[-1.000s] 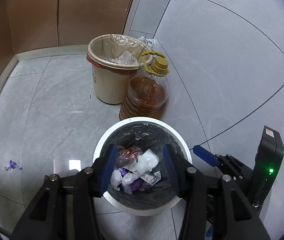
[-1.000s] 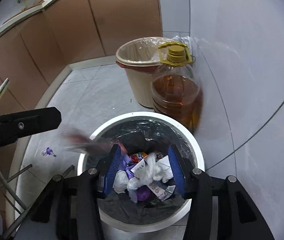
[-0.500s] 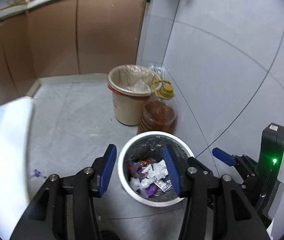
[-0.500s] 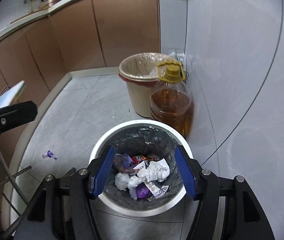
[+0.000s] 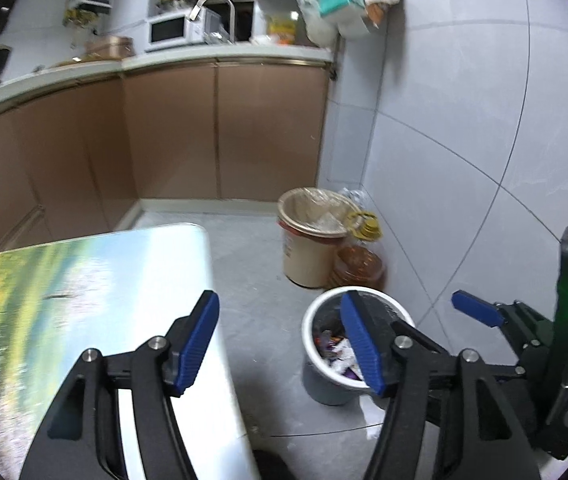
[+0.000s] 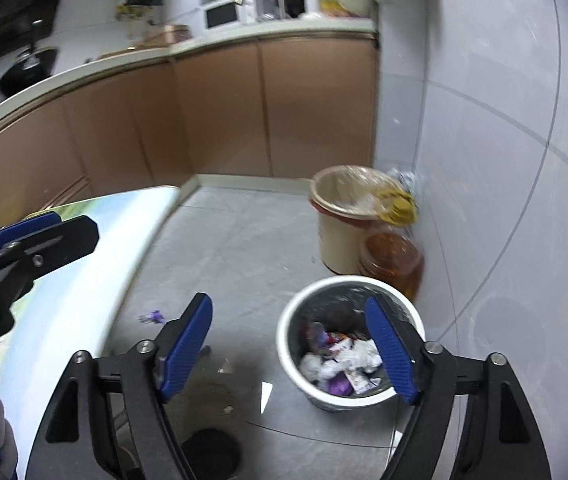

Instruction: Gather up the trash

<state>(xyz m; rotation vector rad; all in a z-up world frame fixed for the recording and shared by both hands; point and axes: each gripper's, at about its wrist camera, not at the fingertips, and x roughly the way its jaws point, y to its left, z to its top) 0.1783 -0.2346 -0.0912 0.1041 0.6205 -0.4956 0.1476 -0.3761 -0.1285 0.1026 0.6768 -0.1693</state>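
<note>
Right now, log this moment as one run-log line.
left gripper: open, empty | right gripper: open, empty, jaws just opening | white bin: holds wrappers | purple scrap: on floor

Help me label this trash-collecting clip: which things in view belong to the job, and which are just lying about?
Job:
- white bin, with wrappers inside
- purple scrap on the floor
- left gripper, right gripper, both open and empty

Lying about:
- beige bin
- oil jug
- table
- microwave
</note>
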